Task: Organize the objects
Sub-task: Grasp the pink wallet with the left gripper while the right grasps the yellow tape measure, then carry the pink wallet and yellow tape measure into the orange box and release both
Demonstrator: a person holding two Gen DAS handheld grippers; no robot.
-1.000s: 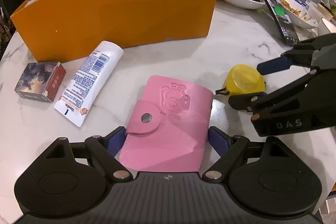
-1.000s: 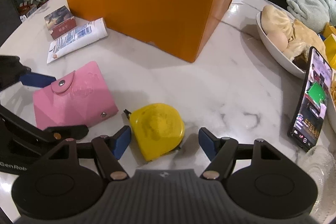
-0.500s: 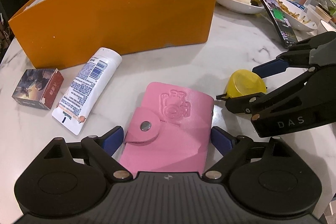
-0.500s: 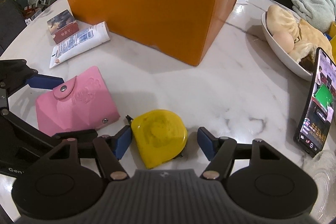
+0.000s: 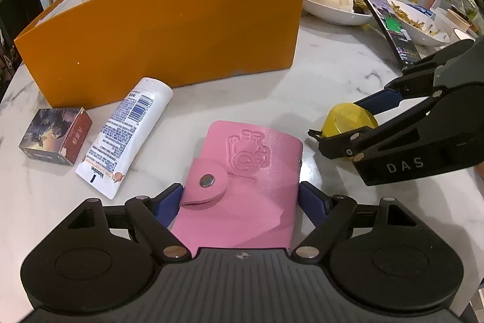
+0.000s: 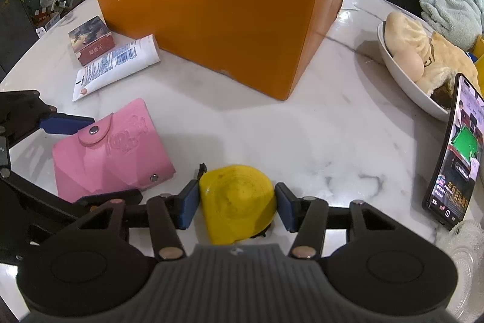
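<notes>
Two grippers, each clamped on its own thing in front of the orange box

Taking the orange box [image 5: 157, 29] as the landmark: off its front-left corner sits a small card box [image 5: 56, 135], then a white lotion tube [image 5: 127, 135] lying with its cap end almost against the box wall. Further out front, the left gripper [image 5: 240, 199] has its blue pads pressed to both sides of the pink wallet [image 5: 242, 186], flat on the marble desk [image 5: 242, 99]. Right of that, the right gripper [image 6: 237, 206] is closed snug on the yellow tape measure [image 6: 239, 202]. Beyond the box's right end, a phone [image 6: 453, 153] stands propped by a white bowl [image 6: 402, 80].
</notes>
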